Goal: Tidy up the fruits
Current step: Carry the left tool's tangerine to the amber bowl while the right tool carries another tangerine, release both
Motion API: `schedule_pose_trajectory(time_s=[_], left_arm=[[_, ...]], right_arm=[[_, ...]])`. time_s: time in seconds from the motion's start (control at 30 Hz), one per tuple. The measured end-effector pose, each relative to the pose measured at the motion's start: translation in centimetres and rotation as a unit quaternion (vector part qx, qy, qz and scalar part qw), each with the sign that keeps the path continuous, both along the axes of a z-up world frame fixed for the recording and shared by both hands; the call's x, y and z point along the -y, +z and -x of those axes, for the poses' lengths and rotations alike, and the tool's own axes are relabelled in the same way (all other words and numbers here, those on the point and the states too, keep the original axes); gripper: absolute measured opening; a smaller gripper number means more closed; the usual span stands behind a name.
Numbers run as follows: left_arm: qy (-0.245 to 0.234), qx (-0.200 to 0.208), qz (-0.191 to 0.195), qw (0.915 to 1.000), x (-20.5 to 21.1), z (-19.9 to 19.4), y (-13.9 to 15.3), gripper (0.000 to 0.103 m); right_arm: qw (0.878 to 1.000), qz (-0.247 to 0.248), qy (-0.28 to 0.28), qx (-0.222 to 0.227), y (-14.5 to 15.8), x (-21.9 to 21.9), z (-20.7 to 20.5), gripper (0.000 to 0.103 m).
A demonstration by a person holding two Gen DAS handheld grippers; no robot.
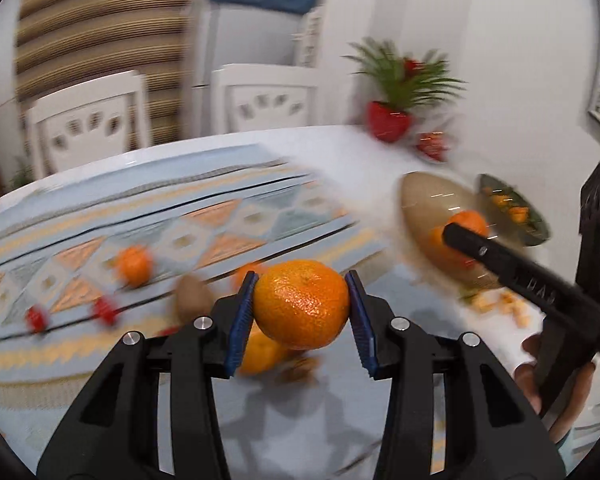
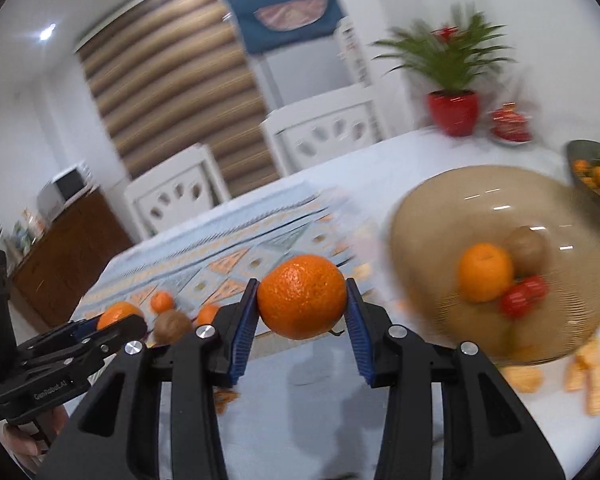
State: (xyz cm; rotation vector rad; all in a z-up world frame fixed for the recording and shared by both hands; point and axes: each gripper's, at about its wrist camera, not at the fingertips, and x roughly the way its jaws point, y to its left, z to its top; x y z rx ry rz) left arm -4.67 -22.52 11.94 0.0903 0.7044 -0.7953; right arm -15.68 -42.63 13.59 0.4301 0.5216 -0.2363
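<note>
My left gripper (image 1: 301, 294) is shut on a mandarin (image 1: 302, 304), held above the patterned tablecloth (image 1: 220, 216). My right gripper (image 2: 302, 294) is shut on an orange (image 2: 302, 298), left of a brown glass bowl (image 2: 440, 208). The bowl holds a mandarin (image 2: 486, 272), a kiwi (image 2: 528, 246) and small red fruits (image 2: 524, 296). In the left wrist view the right gripper (image 1: 466, 242) reaches over the bowl (image 1: 420, 196). Loose on the cloth lie a mandarin (image 1: 134, 266), a kiwi (image 1: 192, 300), red fruits (image 1: 104, 310) and another mandarin (image 1: 260, 354).
A green dish (image 1: 516, 208) with orange pieces sits behind the bowl. Orange peel pieces (image 2: 588, 376) lie in front of the bowl. A potted plant in a red pot (image 2: 454, 114) stands at the table's far corner. Two white chairs (image 1: 268, 100) stand behind the table.
</note>
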Motion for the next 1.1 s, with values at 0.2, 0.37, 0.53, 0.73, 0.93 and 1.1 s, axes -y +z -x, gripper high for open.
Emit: schedule_pose_trajectory(time_s=[0.2, 0.37, 0.53, 0.73, 0.93, 1.1], left_arm=[[-0.071, -0.030, 0.025, 0.9967, 9.0, 0.9, 0.7, 0.044], [-0.101, -0.047, 0.030, 0.9933, 14.8, 1.0, -0.1, 0.044], [-0.116, -0.042, 0.008, 0.9924, 19.0, 1.2, -1.8, 0.044], [-0.127, -0.031, -0.010, 0.9914, 21.4, 1.1, -2.9, 0.044], [-0.132, -0.038, -0.016, 0.9903, 22.8, 0.9, -4.1, 0.044], [-0.132, -0.046, -0.022, 0.9899, 23.3, 0.8, -4.8, 0.045]], right_arm=[[0.997, -0.018, -0.079, -0.008, 0.3, 7.0, 3.9, 0.041], [0.991, -0.040, -0.127, -0.022, -0.5, 12.1, 5.5, 0.041], [0.985, -0.049, -0.155, -0.053, -2.0, 15.4, 5.2, 0.041], [0.978, -0.069, -0.182, -0.074, -3.9, 18.6, 5.5, 0.041], [0.975, -0.074, -0.191, -0.086, -5.0, 19.7, 5.3, 0.041], [0.975, -0.070, -0.191, -0.090, -5.2, 19.8, 5.0, 0.042]])
